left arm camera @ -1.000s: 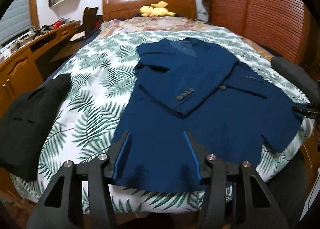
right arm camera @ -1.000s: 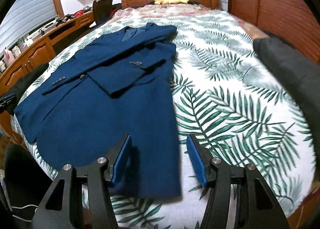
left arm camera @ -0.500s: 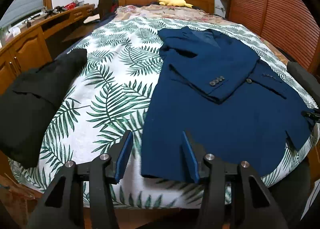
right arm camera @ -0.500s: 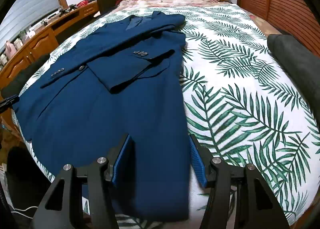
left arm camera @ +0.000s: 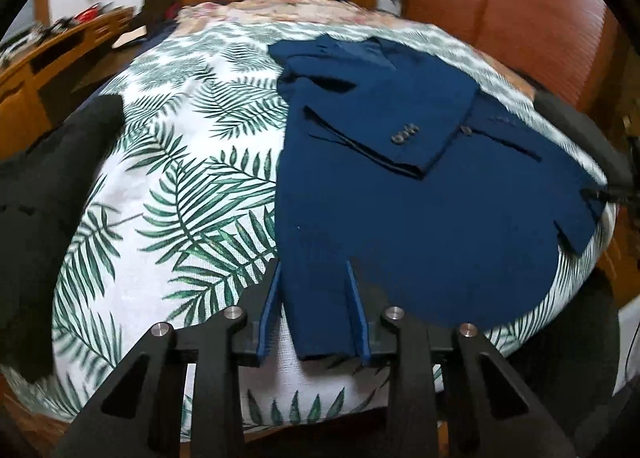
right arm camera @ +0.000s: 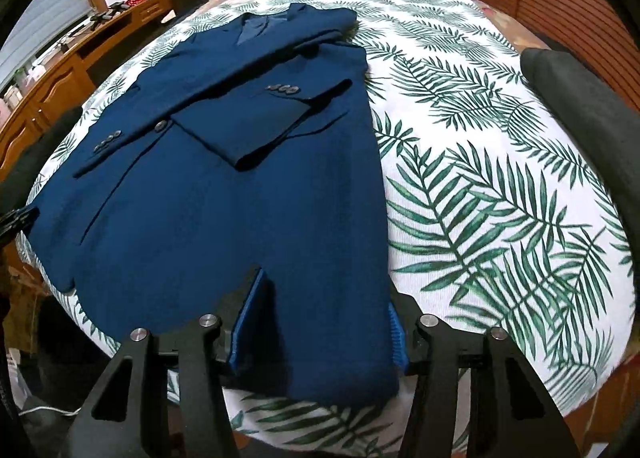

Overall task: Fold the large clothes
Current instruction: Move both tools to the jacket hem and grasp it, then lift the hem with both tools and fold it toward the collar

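Dark blue woven suit jacket lies face up, centre to right of the left wrist frame, on the white bedspread printed with green palm fronds. One sleeve is folded across the chest; the hem hangs near the bed's bottom edge.

Left gripper, bottom centre: jaws closing, the hem corner between the blue pads, which do not yet look pressed onto the cloth.

Right gripper, bottom centre of the right wrist frame: jaws closing, straddling the opposite hem corner; a gap shows at both pads, so nothing is gripped.

Risks, as I judge them:
- A pad may catch only the top layer, or bedspread with it, so the fold drags the cover.
- Uneven bites would skew the fold line.
- A quick lift could throw the folded sleeve off.
- The black garment at left is well apart, so it poses little threat.
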Demonstrator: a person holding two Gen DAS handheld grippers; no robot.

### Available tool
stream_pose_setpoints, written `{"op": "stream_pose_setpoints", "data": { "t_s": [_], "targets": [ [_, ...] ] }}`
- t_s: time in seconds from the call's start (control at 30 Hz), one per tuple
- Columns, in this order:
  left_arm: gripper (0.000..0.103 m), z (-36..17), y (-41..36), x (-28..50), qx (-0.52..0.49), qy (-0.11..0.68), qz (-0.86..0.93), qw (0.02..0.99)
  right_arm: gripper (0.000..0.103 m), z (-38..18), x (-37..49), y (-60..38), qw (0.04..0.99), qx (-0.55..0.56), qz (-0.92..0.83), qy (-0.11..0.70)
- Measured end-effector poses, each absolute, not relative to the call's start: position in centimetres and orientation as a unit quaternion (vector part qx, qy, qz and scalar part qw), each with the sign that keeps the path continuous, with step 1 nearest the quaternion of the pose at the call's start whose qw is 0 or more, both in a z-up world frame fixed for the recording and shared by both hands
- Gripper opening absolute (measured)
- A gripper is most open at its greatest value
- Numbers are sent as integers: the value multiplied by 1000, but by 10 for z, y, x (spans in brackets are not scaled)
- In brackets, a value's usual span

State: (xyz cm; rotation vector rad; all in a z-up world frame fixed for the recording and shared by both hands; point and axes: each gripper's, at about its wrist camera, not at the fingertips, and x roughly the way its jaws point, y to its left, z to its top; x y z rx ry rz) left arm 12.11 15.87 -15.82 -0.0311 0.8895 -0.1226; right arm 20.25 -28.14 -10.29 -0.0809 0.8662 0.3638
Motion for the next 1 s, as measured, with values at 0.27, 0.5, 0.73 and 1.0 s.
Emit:
{"op": "stream_pose_setpoints", "data": {
  "t_s": [0.27,0.5,0.73,1.0],
  "targets": [
    [32,-156,159,120,-5,457,-71,887,35,-100,195,-279,895,-24,182,407],
    [32,-160,154,103,-28,431,-43,901,32,-100,177,-280,895,-53,180,406],
    [32,-159,147,102,-32,435,-23,900,32,-101,176,-292,894,-47,205,396],
    [23,-158,137,107,-20,449,8,893,32,-117,184,-301,891,-11,237,387]
  ]
}}
